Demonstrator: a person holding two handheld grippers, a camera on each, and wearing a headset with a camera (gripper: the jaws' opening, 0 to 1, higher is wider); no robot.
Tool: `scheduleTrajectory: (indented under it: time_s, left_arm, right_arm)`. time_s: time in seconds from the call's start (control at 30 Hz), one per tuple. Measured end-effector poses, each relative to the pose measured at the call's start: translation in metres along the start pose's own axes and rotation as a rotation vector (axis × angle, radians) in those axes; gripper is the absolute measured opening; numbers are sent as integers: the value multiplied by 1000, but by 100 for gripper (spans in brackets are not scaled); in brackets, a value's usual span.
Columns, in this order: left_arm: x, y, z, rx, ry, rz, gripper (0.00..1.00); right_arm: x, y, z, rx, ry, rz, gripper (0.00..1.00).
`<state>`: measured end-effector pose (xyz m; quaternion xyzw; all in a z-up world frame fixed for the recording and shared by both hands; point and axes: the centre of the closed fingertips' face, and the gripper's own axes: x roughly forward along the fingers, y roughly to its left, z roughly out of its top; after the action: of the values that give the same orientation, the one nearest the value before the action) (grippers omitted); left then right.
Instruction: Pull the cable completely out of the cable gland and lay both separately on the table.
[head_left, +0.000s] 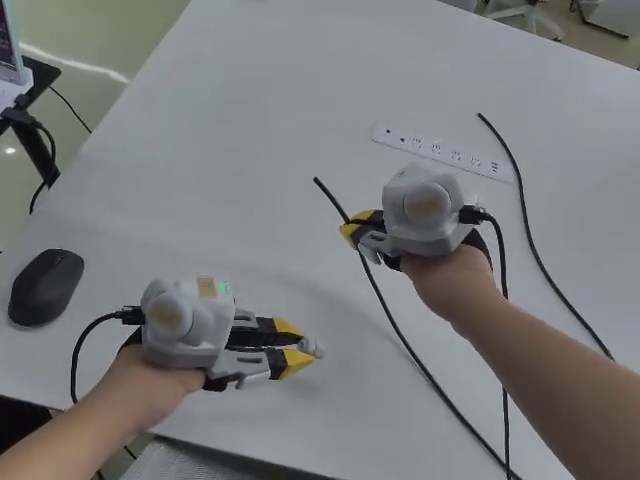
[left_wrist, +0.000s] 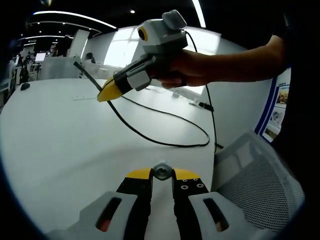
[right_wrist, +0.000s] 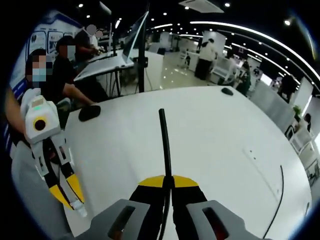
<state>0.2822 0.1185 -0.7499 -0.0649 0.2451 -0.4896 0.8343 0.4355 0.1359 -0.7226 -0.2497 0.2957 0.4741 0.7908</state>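
We judge the cable (right_wrist: 164, 142) free: right fingers (right_wrist: 152, 182) clamp it, left fingers (left_wrist: 139, 174) the cable gland (left_wrist: 161, 171); next, set both down apart.

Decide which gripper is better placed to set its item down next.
Left, probably: the left gripper holds the cable gland low over bare table; the right gripper grips the cable lifted higher.

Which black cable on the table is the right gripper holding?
The cable whose free end pokes past the yellow jaws of the right gripper; the other cable lies loose by the power strip.
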Motion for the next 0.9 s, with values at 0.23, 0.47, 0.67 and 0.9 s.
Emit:
scheduleTrajectory:
  time_s: [0.23,0.47,0.67,0.9]
  left_arm:
    - [0,10,-11,-18,4,28,15]
    - [-4,22,-21,-41,10,66,15]
    - [-7,30,-25,-26,17,78,15]
    - [-8,41,-28,-20,15,97,15]
  right_arm:
    - [27,13,-11,-28,46,65,0]
    - [53,47,-22,-147,104,144,0]
    - [69,63,-28,-160,128,175,0]
    - [77,71,-35,-160,149,194,0]
